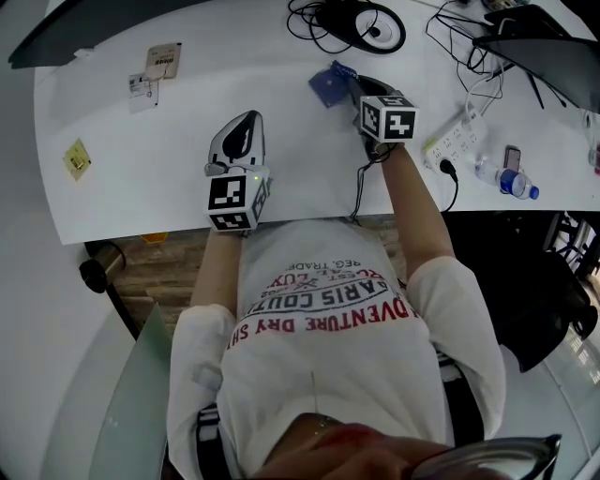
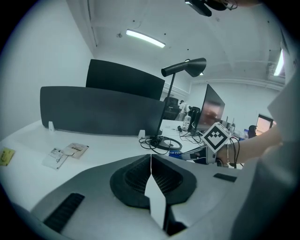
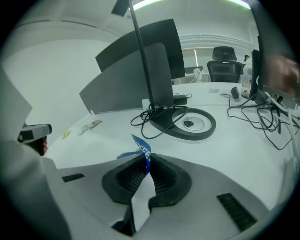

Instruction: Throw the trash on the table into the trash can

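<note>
Blue and crumpled, a wrapper [image 3: 142,151] was pinched between the pressed-together jaws of the right gripper [image 3: 146,165], its printed edge standing up past the black ribbed pads [image 3: 167,180]. The wrapper was low over the white table [image 1: 281,183], just short of the round black lamp base [image 1: 370,26] on the person's side. Whether it touched the tabletop was hard to tell from the head view. The left gripper [image 2: 151,161] had its jaws closed flat against each other with nothing between them. It was held over the table to the left of the lamp base and nearer the person than the right gripper was. The left gripper view caught the right gripper's marker cube [image 2: 216,136] off to one side, in front of the lamp base. Black cables [image 3: 145,117] lay looped against the lamp base and trailed away from it. Two small paper packets [image 1: 155,70] lay side by side well to the left of the lamp base. A yellow scrap [image 1: 77,157] lay further left still and closer to the table's near edge. To the right of the lamp base, towards that same edge, lay a white power strip [image 1: 459,136]. A water bottle [image 1: 506,180] lay on its side just beyond it.
</note>
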A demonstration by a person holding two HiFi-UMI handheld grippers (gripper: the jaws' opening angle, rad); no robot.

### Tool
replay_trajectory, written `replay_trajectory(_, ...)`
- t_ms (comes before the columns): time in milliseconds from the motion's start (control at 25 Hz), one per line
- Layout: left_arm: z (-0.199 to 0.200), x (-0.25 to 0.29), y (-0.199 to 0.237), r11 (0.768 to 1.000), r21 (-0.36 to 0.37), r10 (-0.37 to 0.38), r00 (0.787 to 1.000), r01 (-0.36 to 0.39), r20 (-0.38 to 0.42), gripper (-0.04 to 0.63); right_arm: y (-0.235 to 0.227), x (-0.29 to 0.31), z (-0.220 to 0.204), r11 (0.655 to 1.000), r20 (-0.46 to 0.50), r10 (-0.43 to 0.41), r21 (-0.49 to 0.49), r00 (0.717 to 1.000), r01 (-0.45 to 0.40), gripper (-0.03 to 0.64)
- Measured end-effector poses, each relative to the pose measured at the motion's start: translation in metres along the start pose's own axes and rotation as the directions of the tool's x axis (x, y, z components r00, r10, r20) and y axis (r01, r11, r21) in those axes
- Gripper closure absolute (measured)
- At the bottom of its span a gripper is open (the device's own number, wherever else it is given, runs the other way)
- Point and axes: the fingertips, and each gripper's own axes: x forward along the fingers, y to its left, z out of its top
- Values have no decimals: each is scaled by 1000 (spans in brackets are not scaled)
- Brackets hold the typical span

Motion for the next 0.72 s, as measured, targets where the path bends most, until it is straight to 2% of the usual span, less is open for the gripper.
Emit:
replay_trajectory(240, -5, -42, -23, 999, -18, 49, 997, -48, 62, 570, 45, -56, 7, 994, 120, 104, -47, 987, -99, 572)
replay_trajectory(440, -18, -86, -37, 992, -39, 124, 988, -120, 93, 571, 94, -90, -3, 973, 144, 214, -120, 966, -198, 572)
replay_trajectory(560, -32, -119, -24, 972, -85, 229, 968, -221, 103, 570, 138, -88, -12, 939, 111, 316, -182, 942, -293, 572)
replay_trajectory(720, -55, -174, 7, 922, -156, 372, 922, -354, 110, 571, 214, -73, -27, 867, 31, 446, -261, 894, -423, 572)
